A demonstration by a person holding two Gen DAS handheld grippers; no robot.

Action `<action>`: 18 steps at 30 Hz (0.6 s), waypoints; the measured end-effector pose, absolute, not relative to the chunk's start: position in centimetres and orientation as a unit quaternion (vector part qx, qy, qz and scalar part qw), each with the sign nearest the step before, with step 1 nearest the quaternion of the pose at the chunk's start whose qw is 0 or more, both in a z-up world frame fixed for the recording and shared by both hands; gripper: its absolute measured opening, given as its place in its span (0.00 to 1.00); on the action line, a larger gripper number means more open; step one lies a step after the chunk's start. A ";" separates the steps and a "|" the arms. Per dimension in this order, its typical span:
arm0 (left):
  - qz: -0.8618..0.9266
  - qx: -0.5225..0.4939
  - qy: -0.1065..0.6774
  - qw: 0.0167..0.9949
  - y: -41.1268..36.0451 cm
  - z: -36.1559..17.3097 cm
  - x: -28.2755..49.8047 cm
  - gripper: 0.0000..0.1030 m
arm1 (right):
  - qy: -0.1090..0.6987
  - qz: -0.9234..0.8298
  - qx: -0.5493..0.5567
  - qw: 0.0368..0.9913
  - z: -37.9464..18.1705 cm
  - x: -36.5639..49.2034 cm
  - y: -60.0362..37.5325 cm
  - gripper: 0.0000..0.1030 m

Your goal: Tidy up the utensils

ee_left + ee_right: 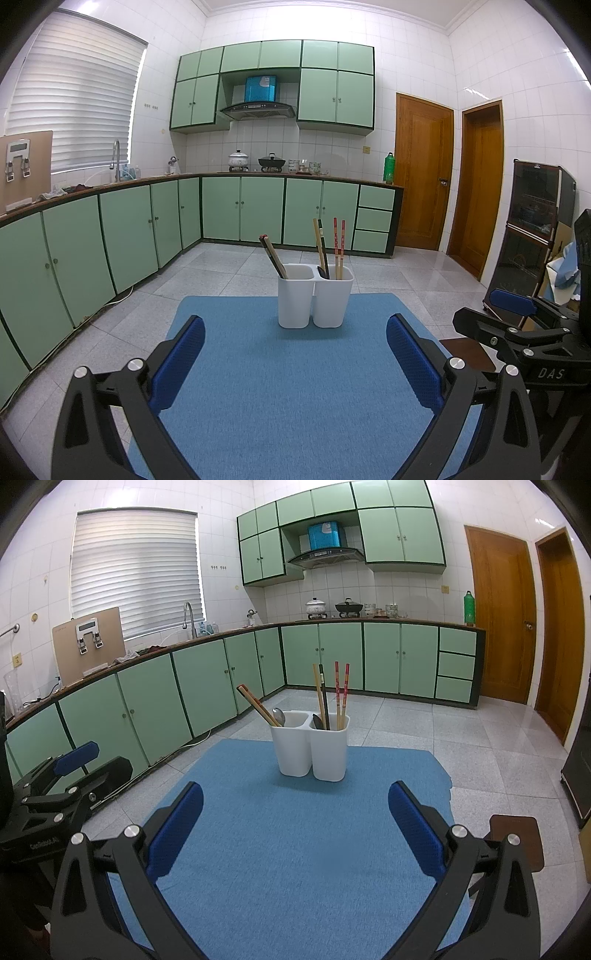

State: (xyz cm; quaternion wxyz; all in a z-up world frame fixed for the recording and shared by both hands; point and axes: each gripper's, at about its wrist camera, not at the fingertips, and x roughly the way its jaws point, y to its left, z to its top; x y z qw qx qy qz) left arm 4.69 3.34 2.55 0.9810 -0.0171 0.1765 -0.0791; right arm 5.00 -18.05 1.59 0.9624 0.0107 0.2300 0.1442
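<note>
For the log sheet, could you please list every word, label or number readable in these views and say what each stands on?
"DAS": white letters on the black body of the right gripper, left wrist view.
Small white lettering on the left gripper, right wrist view: too blurred to read.
Red chopsticks: markings too small.
Blue box above the range hood: print unreadable.

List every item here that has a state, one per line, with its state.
left tool: open, empty
right tool: open, empty
white holder: upright on blue mat
red chopsticks: standing in right compartment
leaning chopsticks: tilted left in left compartment
spoon: in left compartment
wooden doors: shut
</note>
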 end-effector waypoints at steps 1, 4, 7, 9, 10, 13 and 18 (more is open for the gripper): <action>-0.079 -0.017 0.176 0.981 3.4 2.5 4.6 0.94 | 0.230 0.144 0.011 0.962 1.6 5.0 -18.1 0.95; -0.079 -0.016 0.176 0.981 3.4 2.5 4.6 0.94 | 0.231 0.145 0.011 0.962 1.6 5.0 -18.0 0.95; -0.078 -0.016 0.177 0.981 3.4 2.5 4.6 0.94 | 0.231 0.144 0.011 0.962 1.6 5.1 -18.0 0.95; -0.078 -0.015 0.178 0.981 3.6 2.5 4.6 0.94 | 0.232 0.144 0.011 0.962 1.4 5.1 -18.0 0.95; -0.078 -0.015 0.179 0.981 3.6 2.5 4.6 0.94 | 0.232 0.144 0.011 0.962 1.4 5.2 -18.0 0.95; -0.077 -0.015 0.181 0.980 3.5 2.5 4.8 0.94 | 0.233 0.144 0.011 0.962 1.3 5.3 -18.0 0.95; -0.077 -0.014 0.184 0.980 3.6 2.5 5.0 0.94 | 0.234 0.144 0.011 0.961 1.2 5.3 -18.0 0.94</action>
